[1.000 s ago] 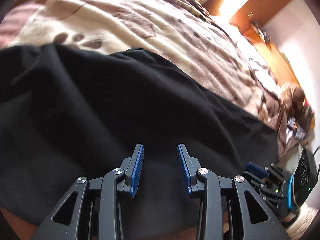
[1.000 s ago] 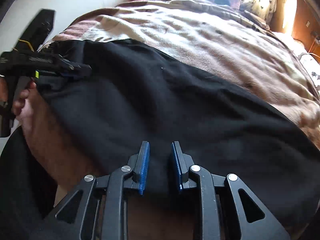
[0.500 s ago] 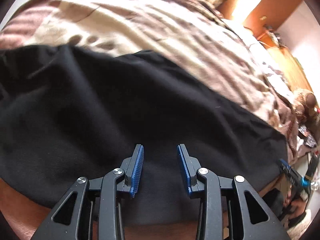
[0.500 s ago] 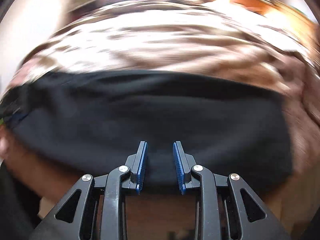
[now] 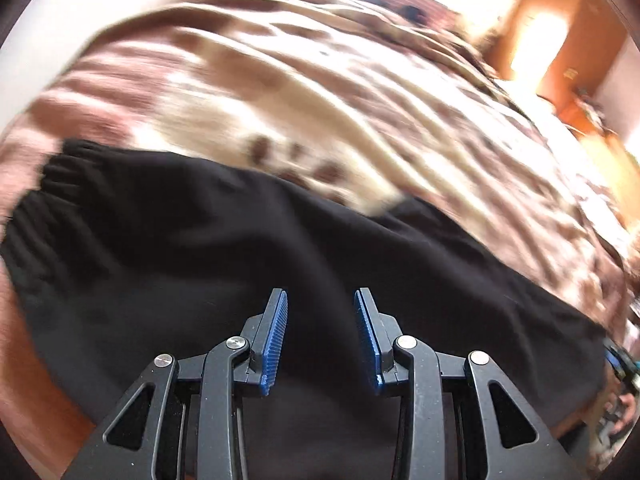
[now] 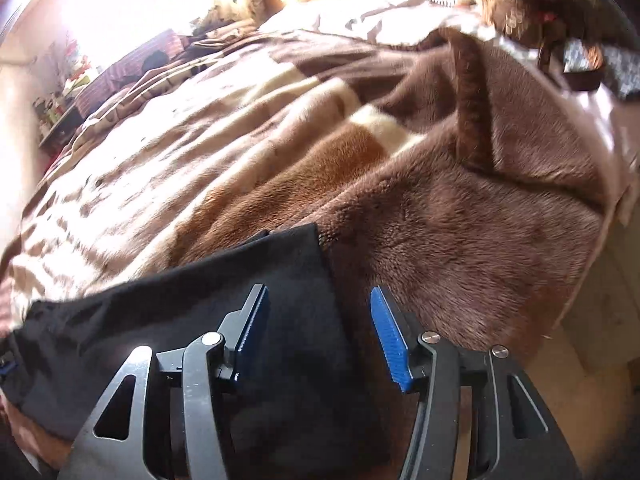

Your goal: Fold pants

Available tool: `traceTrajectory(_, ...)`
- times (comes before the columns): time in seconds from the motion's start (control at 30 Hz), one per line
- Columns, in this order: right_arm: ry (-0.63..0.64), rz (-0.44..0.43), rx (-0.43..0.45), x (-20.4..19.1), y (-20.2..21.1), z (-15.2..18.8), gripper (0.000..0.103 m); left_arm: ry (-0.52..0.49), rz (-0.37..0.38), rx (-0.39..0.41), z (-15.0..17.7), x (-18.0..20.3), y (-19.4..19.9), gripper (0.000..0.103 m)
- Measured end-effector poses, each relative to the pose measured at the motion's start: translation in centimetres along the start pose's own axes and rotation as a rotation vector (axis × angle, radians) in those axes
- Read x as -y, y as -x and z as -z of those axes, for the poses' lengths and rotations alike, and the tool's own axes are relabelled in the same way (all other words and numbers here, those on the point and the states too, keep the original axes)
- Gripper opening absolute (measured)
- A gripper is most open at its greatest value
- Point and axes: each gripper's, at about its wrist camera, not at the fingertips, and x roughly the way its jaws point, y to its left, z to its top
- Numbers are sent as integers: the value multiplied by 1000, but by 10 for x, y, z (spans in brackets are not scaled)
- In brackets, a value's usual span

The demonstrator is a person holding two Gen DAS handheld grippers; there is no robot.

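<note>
we see the black pants [image 5: 280, 248] lying flat along the near edge of the bed, long axis left to right, gathered waistband far left, hem [image 6: 316, 264] right. our left tool [image 5: 320, 332] hangs spread, holding nothing. our right tool [image 6: 320, 328] has just been opening, spread over the hem, pinching nothing. a plush brown-and-cream blanket [image 6: 460, 216] lies beneath.

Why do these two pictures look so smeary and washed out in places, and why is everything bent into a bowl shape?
Left wrist view: the patterned blanket is streaked with motion blur, and the doorway light burns out at upper right. Right wrist view: the window glare whitens the upper left, while the brown fur by the black pants stays fairly sharp. Both views: a fisheye lens curves the edges.
</note>
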Motion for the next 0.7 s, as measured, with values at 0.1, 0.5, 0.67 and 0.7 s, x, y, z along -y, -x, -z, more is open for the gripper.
traceTrajectory(0.1, -89, -137, -37, 3, -14, -4, 54, 96, -39, 19, -6, -28, -1, 48)
traceTrajectory(0.5, 77, 90, 128, -65, 27, -10, 37, 213, -187, 193, -29, -93, 47, 49)
traceTrajectory(0.67, 212, -43, 140, -133, 31, -11, 47, 214, -264, 215, -47, -132, 66, 51)
traceTrajectory(0.7, 227, -99, 119, -151, 27, -8, 49, 230, -252, 209, -52, -141, 67, 53)
